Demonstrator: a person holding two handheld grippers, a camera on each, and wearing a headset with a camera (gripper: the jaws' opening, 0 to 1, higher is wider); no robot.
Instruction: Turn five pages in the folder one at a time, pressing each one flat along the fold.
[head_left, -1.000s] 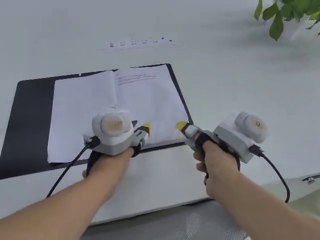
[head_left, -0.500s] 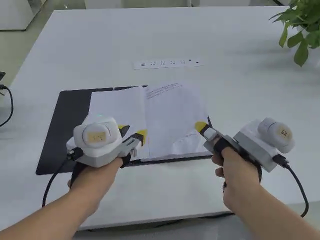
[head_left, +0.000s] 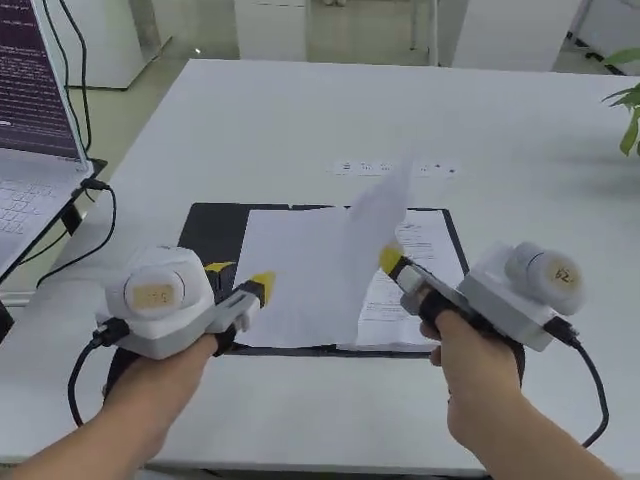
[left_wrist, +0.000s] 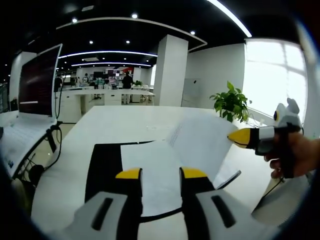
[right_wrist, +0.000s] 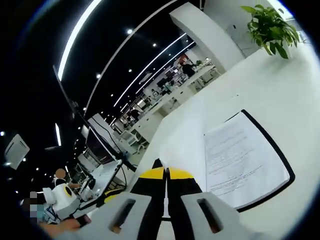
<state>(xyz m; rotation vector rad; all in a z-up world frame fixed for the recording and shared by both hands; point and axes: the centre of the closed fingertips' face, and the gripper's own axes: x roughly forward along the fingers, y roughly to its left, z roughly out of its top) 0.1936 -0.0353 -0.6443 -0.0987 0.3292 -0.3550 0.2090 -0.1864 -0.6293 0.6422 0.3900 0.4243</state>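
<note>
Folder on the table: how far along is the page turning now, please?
Done: white sheets already lie flat on the left side of the folder; how many were turned cannot be counted. In hand: the right gripper has its fingers shut on one page, lifted halfway over the fold. To do: lay this page down, press it flat, probably with the open left gripper, then turn any remaining pages.

My L gripper (head_left: 240, 276) sits low on my left w/ its jaws apart, tips pointing fwd and a bit to the right. My L hand (head_left: 165, 365) holds it from under, arm coming in from the bottom left. My R gripper (head_left: 390, 258) points fwd and left toward the L one, jaws squeezed tight on a page (head_left: 375, 235). My R hand (head_left: 470, 360) wraps its handle, arm stretched out from the bottom right.
</note>
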